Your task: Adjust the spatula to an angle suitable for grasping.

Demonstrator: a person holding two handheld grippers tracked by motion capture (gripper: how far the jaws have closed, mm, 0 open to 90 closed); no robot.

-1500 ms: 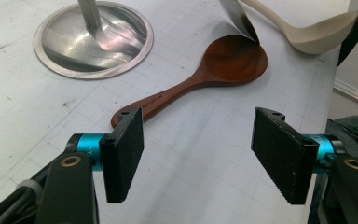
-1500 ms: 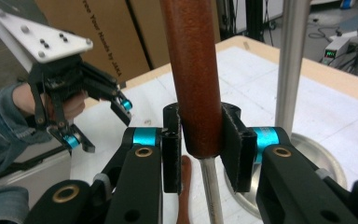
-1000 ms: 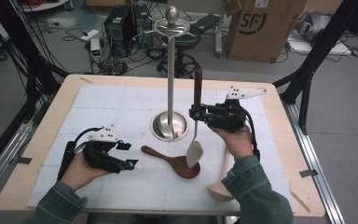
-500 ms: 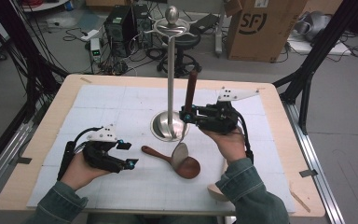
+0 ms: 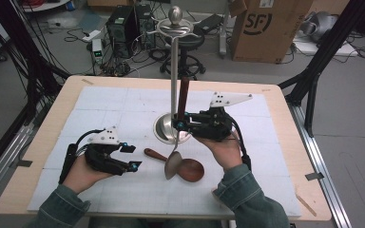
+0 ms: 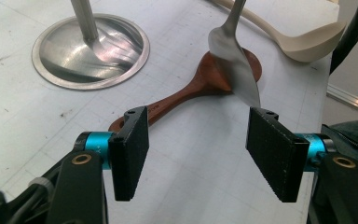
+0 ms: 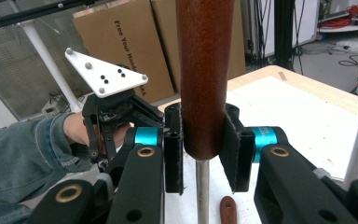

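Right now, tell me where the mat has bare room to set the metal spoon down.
Bare: the far-left mat behind the left tool, and the right side past the right tool. Crowded: the middle, where the stand base, wooden spoon and hanging metal spoon sit close together.

On the wooden table lies a white gridded mat, and the tall steel stand with a round base rises from its middle. My right gripper, just right of the stand's pole, clamps the dark wooden handle of a steel spatula, which hangs upright, blade tip over the bowl of the brown wooden spoon lying flat on the mat before the base. My left gripper rests on the mat left of the spoon, jaws apart around nothing. A pale wooden ladle lies beyond the spoon, near the table's edge.
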